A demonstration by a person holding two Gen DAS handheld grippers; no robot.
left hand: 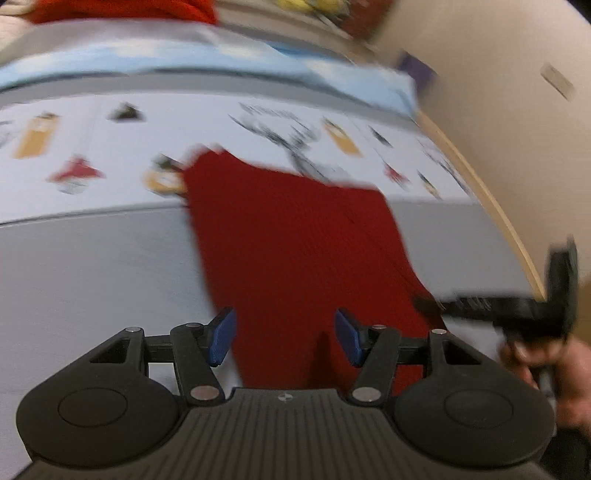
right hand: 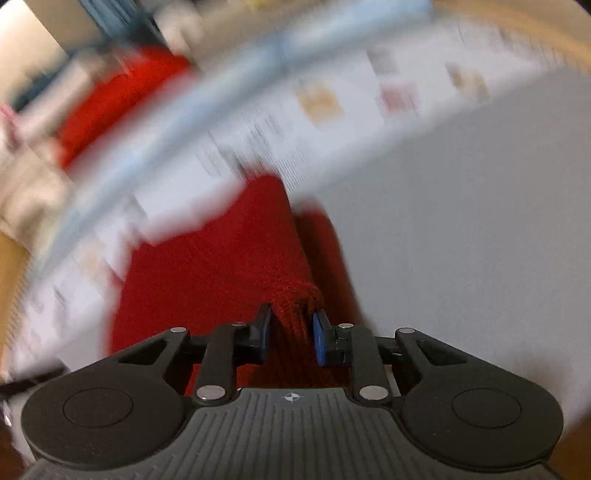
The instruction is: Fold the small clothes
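Print on the patterned cloth [left hand: 280,129] is too blurred to read

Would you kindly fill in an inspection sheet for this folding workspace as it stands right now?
Surface: grey cloth with a white printed band and a pale blue strip beyond it.
Job's things: red knitted garment spread on the cloth; one edge bunched and lifted.
Clutter: another red fabric item at the far side; blurred things behind it, not identifiable.
Grippers: left hand-held gripper open above the garment, gripping nothing; right hand-held gripper shut on the garment's bunched edge.
Cables: nothing seen.
Surroundings: beige wall; wooden edge beside the cloth.
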